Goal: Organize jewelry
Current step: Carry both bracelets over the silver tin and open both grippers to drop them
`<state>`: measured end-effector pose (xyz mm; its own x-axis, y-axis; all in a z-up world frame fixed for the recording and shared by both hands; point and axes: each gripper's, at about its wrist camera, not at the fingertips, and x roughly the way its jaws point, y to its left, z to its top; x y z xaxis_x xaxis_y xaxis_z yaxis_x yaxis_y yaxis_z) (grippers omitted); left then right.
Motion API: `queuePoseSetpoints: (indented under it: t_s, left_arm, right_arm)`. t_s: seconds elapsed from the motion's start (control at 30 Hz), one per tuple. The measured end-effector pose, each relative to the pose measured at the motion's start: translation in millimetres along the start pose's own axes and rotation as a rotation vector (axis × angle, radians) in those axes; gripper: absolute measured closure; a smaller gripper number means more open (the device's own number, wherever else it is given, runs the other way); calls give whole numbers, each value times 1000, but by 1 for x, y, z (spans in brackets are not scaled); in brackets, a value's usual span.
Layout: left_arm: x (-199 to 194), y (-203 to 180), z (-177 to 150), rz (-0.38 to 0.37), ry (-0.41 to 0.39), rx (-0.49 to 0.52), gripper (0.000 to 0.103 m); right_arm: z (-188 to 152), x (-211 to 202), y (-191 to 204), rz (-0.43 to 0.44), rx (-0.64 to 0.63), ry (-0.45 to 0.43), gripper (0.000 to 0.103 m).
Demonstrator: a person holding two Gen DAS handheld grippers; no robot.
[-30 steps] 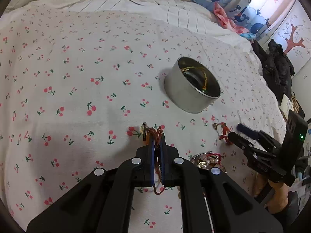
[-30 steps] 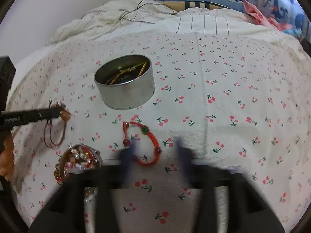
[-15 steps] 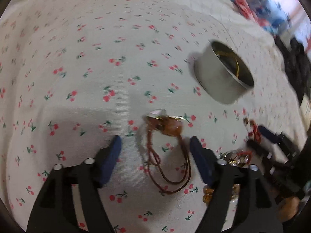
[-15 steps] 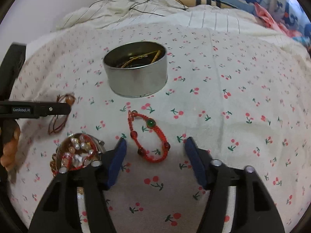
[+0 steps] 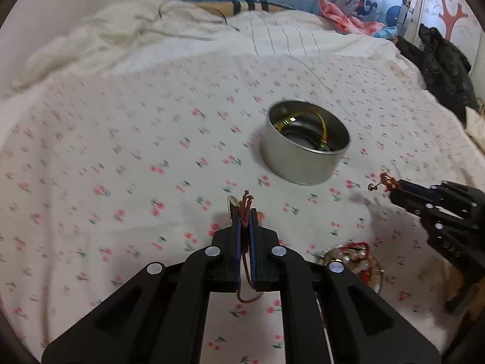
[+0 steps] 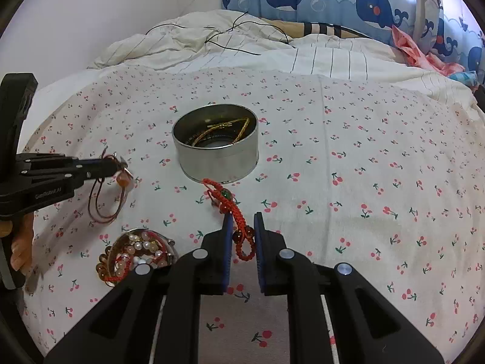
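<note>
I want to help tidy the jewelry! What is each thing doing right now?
Left hand-held gripper: shut on the brown cord necklace.
Brown cord necklace: pinched, loops hanging down.
Right hand-held gripper: shut on the red beaded bracelet.
Red beaded bracelet: gripped, stretched out toward the tin.
Round metal tin: open, upright, gold chain inside.
Small dish: heaped with pearl and amber beads.

You've got a brushed, dull-sheen metal tin on matt printed cotton bedsheet, braided red cord bracelet with glossy beads, and matt black plastic gripper fingers.
</note>
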<state>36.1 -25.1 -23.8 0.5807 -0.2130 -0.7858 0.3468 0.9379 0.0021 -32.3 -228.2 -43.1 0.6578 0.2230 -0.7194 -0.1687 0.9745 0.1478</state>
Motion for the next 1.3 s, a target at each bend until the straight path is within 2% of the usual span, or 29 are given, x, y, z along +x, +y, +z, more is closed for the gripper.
queuePoseSetpoints:
  t_s: [0.17,0.4,0.87,0.93,1.3]
  left_arm:
    - [-15,-7,5,43,-41,35,99]
    - [-22,-16,6,64,-81,76,99]
    - [-30,-30,12,53,-111,107,99]
    - [-32,-32,16,32,-119,103,99]
    - [-46,-17,57,-199,-176,-35,99]
  right_arm:
    - [2,0,0,8,2,-7,88]
    - [2,0,-1,21,15,-19,88]
    - [5,-6,-3,41,33,-48,88]
    - [8,-7,-2,42,36,-57,88]
    - [31,-22,-11,64,70,-133,88]
